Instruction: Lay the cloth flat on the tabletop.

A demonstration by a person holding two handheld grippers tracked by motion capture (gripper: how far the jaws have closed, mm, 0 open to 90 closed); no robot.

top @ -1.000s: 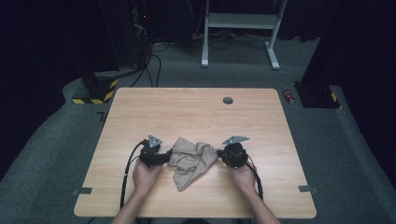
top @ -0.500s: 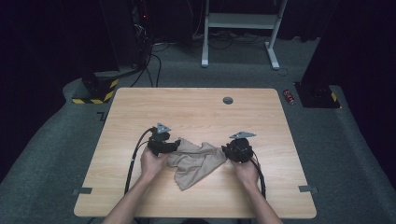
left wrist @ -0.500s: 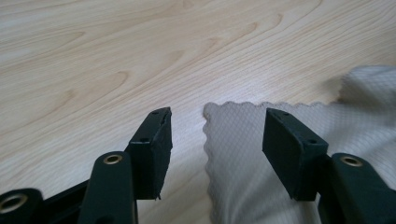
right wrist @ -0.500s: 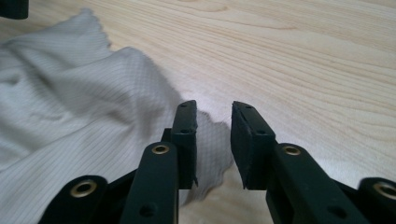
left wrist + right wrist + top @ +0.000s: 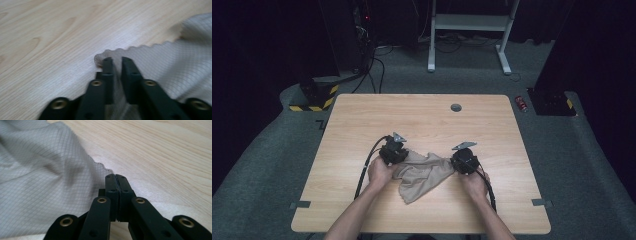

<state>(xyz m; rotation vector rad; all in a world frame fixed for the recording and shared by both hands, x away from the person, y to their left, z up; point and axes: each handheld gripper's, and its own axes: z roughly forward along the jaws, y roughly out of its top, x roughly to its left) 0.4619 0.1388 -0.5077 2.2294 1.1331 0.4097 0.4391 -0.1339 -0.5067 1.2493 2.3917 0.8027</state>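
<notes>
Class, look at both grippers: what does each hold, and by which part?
Both hold the beige cloth: the left gripper pinches a scalloped corner, jaws slightly apart around it; the right gripper clamps its scalloped edge.

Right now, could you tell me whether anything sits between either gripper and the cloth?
Nothing visible does. The left gripper has a corner of the beige cloth between its jaws, and the right gripper is shut on the cloth's scalloped edge, both low over the wooden table.

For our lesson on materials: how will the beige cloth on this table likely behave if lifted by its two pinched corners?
The cloth looks floppy: it lies crumpled and folded, so it would probably sag between the tongs. Its thin grid weave suggests it is light. It seems unlikely to roll.
</notes>
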